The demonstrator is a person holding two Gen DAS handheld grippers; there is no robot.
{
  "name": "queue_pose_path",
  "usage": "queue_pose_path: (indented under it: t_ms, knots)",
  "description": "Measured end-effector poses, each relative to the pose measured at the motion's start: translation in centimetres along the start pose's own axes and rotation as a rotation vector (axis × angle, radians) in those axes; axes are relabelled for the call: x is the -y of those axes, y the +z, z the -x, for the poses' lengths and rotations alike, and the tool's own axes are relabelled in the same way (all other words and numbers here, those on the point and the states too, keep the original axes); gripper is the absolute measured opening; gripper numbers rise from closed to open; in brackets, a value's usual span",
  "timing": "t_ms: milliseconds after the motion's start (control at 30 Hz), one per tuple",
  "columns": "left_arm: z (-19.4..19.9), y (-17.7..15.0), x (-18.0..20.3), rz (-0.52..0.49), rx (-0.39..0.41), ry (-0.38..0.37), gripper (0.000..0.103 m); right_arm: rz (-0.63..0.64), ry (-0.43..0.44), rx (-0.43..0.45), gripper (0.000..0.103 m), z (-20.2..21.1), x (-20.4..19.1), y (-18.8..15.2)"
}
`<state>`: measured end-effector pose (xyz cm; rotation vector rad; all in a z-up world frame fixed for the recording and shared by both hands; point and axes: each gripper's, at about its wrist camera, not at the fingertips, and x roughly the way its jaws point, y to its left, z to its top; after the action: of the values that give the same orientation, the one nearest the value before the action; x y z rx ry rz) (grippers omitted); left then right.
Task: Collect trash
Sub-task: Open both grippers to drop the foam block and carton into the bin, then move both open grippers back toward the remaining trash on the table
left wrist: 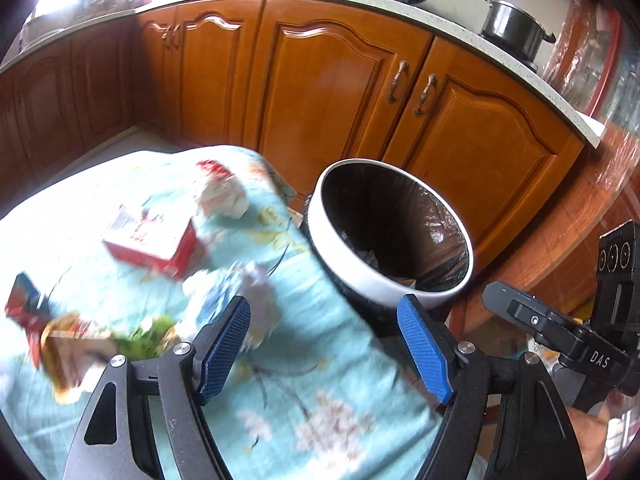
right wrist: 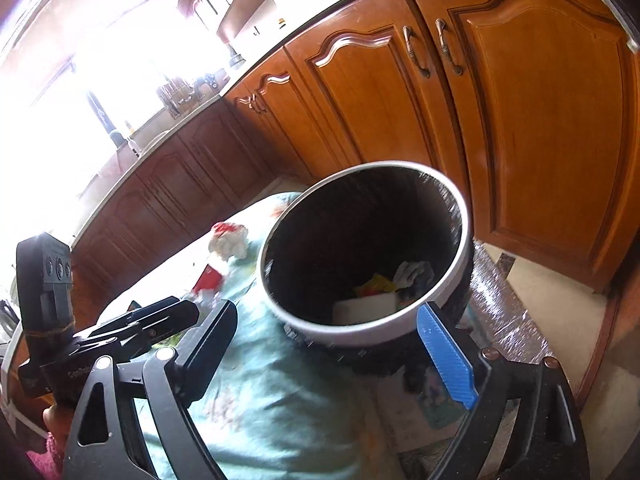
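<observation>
A white-rimmed trash bin (left wrist: 404,294) with a dark liner stands beside the table's right edge; it also shows in the right wrist view (right wrist: 460,264), with scraps inside (right wrist: 384,286). On the light blue floral tablecloth (left wrist: 320,400) lie a red and white box (left wrist: 152,240), a crumpled white paper (left wrist: 224,196), a white paper wad (left wrist: 256,292) and snack wrappers (left wrist: 72,340). My left gripper (left wrist: 324,344) is open and empty over the cloth, its left pad beside the wad. My right gripper (right wrist: 332,344) is open and empty, just in front of the bin.
Orange-brown wooden cabinets (left wrist: 320,92) run behind the table and bin under a pale countertop (left wrist: 500,60) with a black pot (left wrist: 512,28). The right gripper's body (left wrist: 568,332) is at the right of the left wrist view. Tiled floor (right wrist: 560,320) lies right of the bin.
</observation>
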<state>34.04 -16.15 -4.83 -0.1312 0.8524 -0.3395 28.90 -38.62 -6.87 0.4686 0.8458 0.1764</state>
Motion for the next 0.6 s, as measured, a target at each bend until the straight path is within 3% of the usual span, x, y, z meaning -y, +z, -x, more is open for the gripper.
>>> queue_pose_path:
  t_ms: [600]
  knots:
    - [10.1,-6.9,-6.8,0.171,0.067,0.071,0.076,0.029,0.102,-0.072,0.094,-0.3,-7.6,-6.2]
